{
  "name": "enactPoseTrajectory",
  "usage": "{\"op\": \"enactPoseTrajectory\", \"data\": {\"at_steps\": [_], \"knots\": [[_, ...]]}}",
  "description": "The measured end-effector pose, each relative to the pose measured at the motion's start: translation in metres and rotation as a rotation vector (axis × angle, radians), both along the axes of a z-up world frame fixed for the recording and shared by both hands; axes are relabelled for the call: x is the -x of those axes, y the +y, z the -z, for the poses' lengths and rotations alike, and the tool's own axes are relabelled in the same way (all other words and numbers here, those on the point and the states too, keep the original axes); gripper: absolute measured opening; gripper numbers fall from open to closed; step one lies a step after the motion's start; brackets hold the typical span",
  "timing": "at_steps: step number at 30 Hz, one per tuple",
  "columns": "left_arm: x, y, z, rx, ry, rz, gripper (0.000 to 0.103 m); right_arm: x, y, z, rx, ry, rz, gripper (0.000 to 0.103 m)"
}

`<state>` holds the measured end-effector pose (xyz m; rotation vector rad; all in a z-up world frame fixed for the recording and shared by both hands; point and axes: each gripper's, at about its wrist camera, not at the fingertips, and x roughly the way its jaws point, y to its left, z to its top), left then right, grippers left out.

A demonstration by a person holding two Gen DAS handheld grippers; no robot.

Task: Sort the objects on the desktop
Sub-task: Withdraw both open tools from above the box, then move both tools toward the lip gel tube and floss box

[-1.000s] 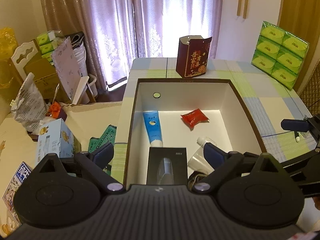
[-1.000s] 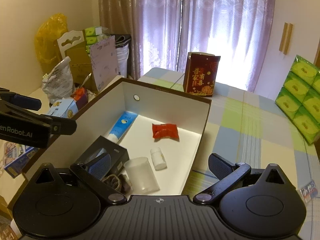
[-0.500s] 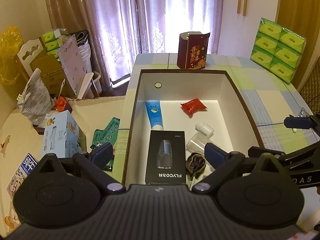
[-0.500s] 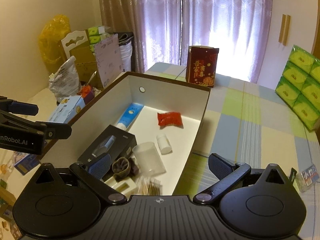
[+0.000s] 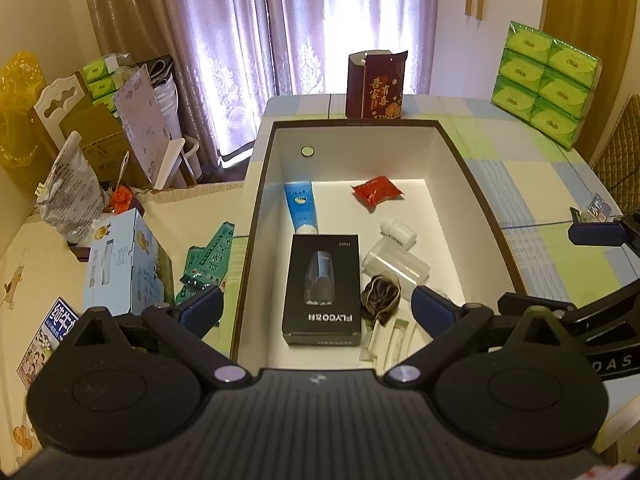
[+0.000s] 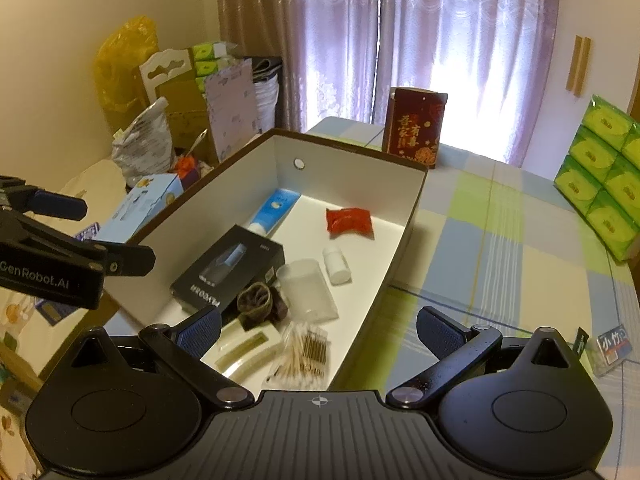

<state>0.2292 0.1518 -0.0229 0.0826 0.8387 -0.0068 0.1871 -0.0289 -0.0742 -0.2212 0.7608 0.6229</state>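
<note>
Left wrist: rectangular cardboard box (image 5: 472, 184), possibly glossy.

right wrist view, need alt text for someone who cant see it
An open white box on a checked tablecloth holds a black product box, blue tube, red packet, small white bottle, clear cup and cotton swabs. The right tool hangs open above its near end, holding nothing.

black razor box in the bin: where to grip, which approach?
Judging by its pose, come from above. The black razor box lies flat on the bin floor, so only its long side edges are free. Pinch across its narrow width near the middle; the blue tube meets its far end, and the dark pouch crowds one side.
</note>
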Motion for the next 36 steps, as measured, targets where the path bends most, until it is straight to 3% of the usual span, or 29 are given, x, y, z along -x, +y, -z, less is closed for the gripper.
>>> {"op": "enactPoseTrajectory", "data": {"at_steps": [17,36], "knots": [[0.033,-0.005,0.005,-0.003,0.028,-0.035,0.099,0.030,-0.015,0.009,0.001,0.063,-0.059,0.101],[0.066,-0.046,0.019,-0.005,0.095,-0.135,0.099,0.040,-0.048,0.020,0.016,0.130,-0.210,0.101]]}}
